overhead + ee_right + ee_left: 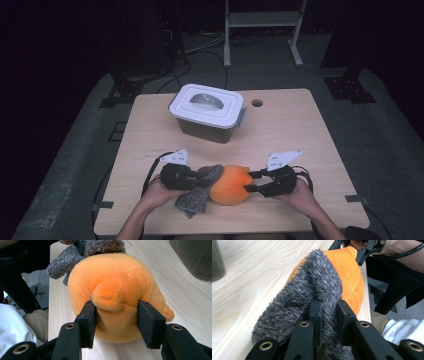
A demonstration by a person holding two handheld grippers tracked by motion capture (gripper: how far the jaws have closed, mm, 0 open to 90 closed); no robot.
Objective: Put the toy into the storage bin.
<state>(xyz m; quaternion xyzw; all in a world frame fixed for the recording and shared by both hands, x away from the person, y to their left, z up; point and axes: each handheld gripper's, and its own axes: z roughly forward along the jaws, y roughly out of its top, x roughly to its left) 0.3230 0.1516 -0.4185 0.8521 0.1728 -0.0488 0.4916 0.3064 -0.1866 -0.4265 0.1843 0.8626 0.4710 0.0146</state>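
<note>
An orange plush toy lies on the wooden table near its front edge. A fuzzy grey cloth is draped over the toy's left side and trails onto the table. My left gripper is shut on a fold of this cloth, its jaws nearly touching through the pile. From the right, my right gripper grips the toy: its pads press on both sides of a small bulge of the orange plush.
A grey storage box with a white lid stands at the back middle of the table, a cable hole to its right. The person's legs and a dark chair sit below the front edge.
</note>
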